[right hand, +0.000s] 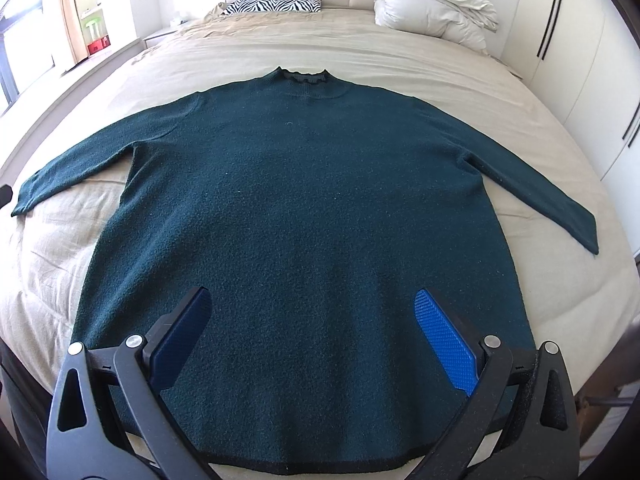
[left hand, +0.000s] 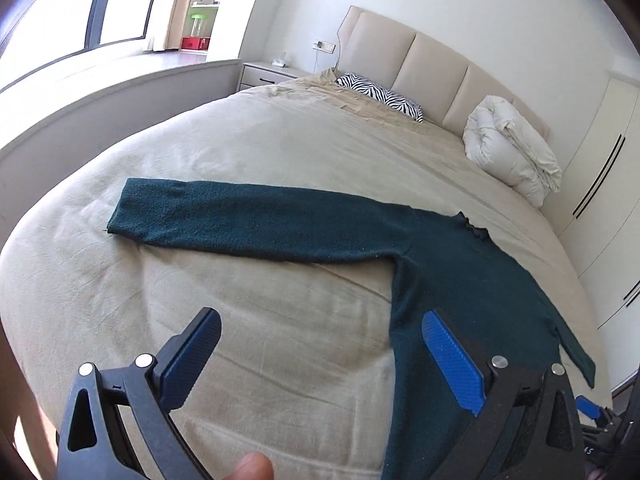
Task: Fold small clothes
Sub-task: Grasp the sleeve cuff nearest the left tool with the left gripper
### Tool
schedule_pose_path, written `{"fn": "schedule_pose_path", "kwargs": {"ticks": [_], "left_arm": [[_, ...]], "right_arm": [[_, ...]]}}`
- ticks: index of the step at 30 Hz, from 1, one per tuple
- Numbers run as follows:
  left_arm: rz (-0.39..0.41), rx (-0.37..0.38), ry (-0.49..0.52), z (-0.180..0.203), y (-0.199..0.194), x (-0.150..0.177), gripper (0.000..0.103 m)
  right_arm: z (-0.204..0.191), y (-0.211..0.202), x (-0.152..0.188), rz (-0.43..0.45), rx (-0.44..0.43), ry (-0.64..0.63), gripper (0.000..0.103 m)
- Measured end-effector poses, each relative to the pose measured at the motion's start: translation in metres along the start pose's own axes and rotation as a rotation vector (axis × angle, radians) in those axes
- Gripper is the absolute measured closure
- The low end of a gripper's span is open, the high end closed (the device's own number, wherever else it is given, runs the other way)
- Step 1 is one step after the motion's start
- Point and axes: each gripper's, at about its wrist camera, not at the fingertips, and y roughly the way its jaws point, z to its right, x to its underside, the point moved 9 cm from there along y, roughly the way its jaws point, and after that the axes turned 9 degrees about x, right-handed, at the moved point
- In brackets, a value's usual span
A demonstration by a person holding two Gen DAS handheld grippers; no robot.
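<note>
Both grippers [left hand: 320, 336] [right hand: 314, 320] gape over bedspread [left hand: 260, 152].

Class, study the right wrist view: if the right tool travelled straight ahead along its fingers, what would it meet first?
Most likely the dark green sweater, spread flat on the bed. The open right tool already hangs over the sweater's lower body, so it would meet the knit, though depth is hard to judge.
</note>
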Motion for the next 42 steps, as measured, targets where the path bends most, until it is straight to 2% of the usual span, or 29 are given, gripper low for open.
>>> {"fn": "schedule_pose_path", "kwargs": {"ticks": [1,3,4,5,6,7,8,10,12,16,19,28,33,34,35,36,37,38,42], "left_arm": [[0.018,0.023,-0.020,-0.007,-0.002,-0.007,0.000],[0.043,-0.017,-0.056,-0.026,-0.007,-0.016,0.000],[0.009,-0.031,-0.079,-0.035,-0.004,-0.015,0.000],[-0.015,-0.009,-0.135,-0.044,-0.001,-0.014,0.000],[0.005,0.041,-0.211,-0.053,-0.002,-0.016,0.000],[0.060,0.093,-0.279,-0.065,-0.007,-0.020,0.000],[0.112,0.115,-0.336,-0.077,-0.010,-0.025,0.000],[0.167,0.115,-0.468,-0.105,-0.008,-0.030,0.000],[0.217,0.199,-0.595,-0.127,0.004,-0.035,0.000],[0.329,0.268,-0.813,-0.168,0.024,-0.037,0.004],[0.377,0.283,-0.952,-0.190,0.037,-0.032,0.014],[0.489,0.217,-1.144,-0.229,0.052,-0.023,0.028],[0.498,0.160,-1.161,-0.238,0.059,-0.032,0.033],[0.486,0.153,-1.156,-0.237,0.063,-0.036,0.042],[0.465,0.153,-1.146,-0.236,0.068,-0.040,0.060],[0.433,0.157,-1.130,-0.232,0.076,-0.045,0.071],[0.398,0.156,-1.098,-0.226,0.083,-0.050,0.092],[0.372,0.144,-1.044,-0.216,0.088,-0.060,0.096],[0.248,0.123,-0.693,-0.139,0.115,-0.100,0.095]], "right_arm": [[-0.004,0.000,-0.002,0.000,-0.002,-0.006,0.000],[-0.011,0.000,-0.004,0.001,-0.006,-0.019,0.000],[-0.015,0.001,-0.006,0.001,-0.007,-0.025,0.000],[-0.018,0.001,-0.008,0.000,-0.007,-0.030,0.000],[-0.022,0.002,-0.009,-0.001,-0.009,-0.035,0.000],[-0.026,0.002,-0.009,-0.003,-0.013,-0.041,0.000],[-0.030,0.003,-0.011,-0.006,-0.016,-0.049,0.000],[-0.037,0.005,-0.012,-0.009,-0.014,-0.062,0.000],[-0.041,0.007,-0.012,-0.016,-0.018,-0.068,0.000],[-0.048,0.013,-0.014,-0.030,-0.013,-0.077,0.000],[-0.048,0.018,-0.014,-0.042,-0.006,-0.084,0.000],[-0.059,0.035,-0.020,-0.068,-0.015,-0.089,0.000],[-0.071,0.036,-0.025,-0.055,-0.031,-0.104,0.000],[-0.070,0.036,-0.026,-0.052,-0.034,-0.099,0.000],[-0.068,0.036,-0.028,-0.049,-0.038,-0.090,0.000],[-0.065,0.036,-0.029,-0.048,-0.041,-0.077,0.000],[-0.061,0.036,-0.031,-0.043,-0.045,-0.057,0.000],[-0.055,0.036,-0.033,-0.038,-0.050,-0.032,0.000],[-0.028,0.039,-0.041,-0.026,-0.113,0.097,0.000]]}}
